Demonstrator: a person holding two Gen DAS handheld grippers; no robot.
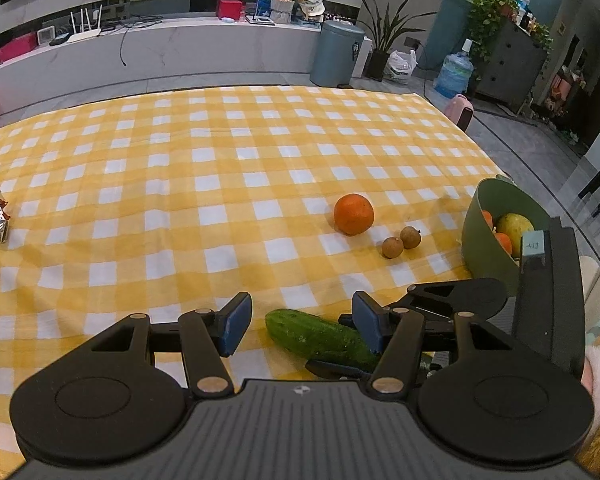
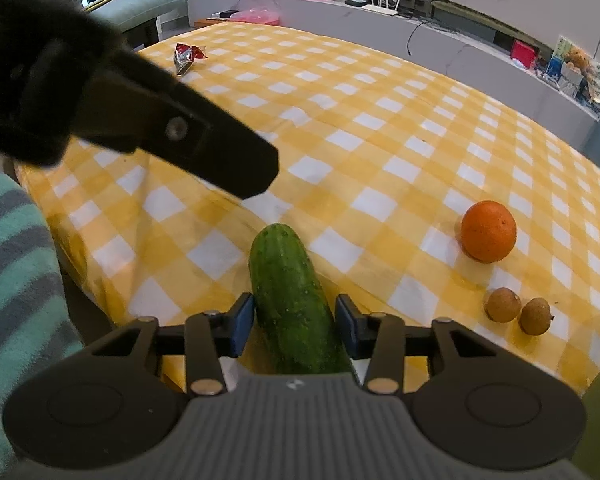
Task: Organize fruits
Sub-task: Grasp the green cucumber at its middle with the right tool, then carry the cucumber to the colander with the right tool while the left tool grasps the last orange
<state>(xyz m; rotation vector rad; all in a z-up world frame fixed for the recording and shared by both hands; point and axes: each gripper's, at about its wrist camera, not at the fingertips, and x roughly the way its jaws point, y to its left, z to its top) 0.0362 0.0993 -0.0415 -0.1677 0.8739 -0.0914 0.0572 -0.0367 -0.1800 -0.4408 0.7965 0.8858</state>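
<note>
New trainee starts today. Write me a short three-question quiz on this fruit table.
1. True or false: the left gripper holds the orange.
2. How many longans lie near the orange?
3. What sits between the right gripper's pads? A) cucumber B) banana C) spoon

Key: 1 false, it is open and holds nothing; 2 two; 3 A.
</note>
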